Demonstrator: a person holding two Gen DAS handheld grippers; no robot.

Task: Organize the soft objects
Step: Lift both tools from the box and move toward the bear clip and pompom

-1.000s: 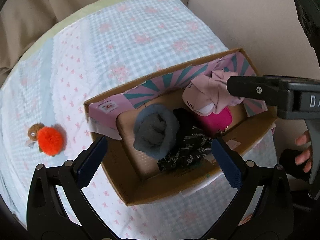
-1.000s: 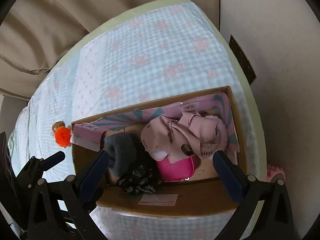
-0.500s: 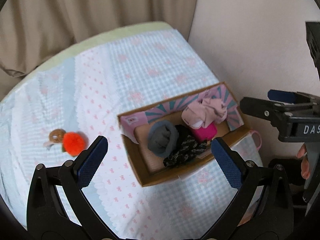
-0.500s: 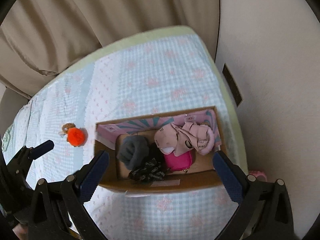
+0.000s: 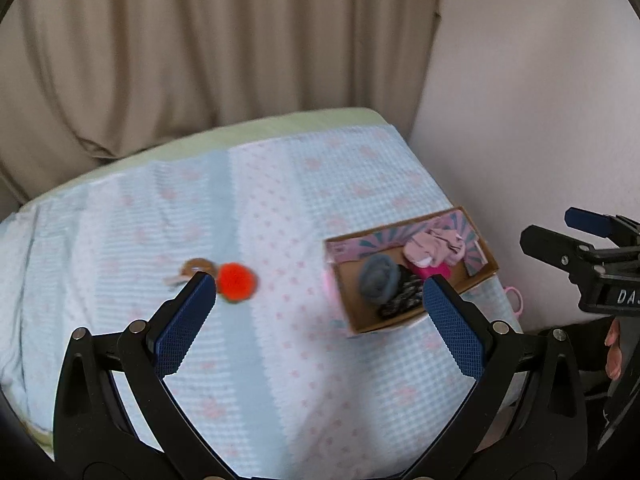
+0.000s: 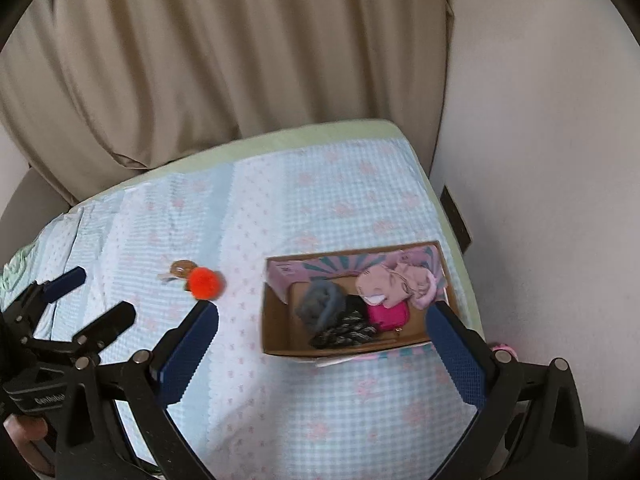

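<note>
Above the bed (image 5: 280, 360), I held my left hand-held gripper (image 5: 320, 304) with its blue pads spread wide and nothing between them. My right hand-held gripper (image 6: 322, 332) was likewise spread and empty, raised over the same checked blue-and-pink bedspread. A cardboard box (image 6: 280, 332) sat near the bed's right edge, close to the wall (image 6: 540, 160). Inside it lay a rolled grey sock (image 6: 322, 306), a dark patterned bundle (image 6: 346, 332) touching it, a bright pink pouch (image 6: 390, 314), and a pale pink garment (image 6: 396, 282) draped partly over the pouch against the far side. Well apart from the box, out on the bedspread to its left, lay an orange pom-pom (image 6: 204, 282) touching a small brown item (image 6: 181, 268) too blurred to identify. Beige curtains (image 6: 220, 60) hung behind the bed.
</note>
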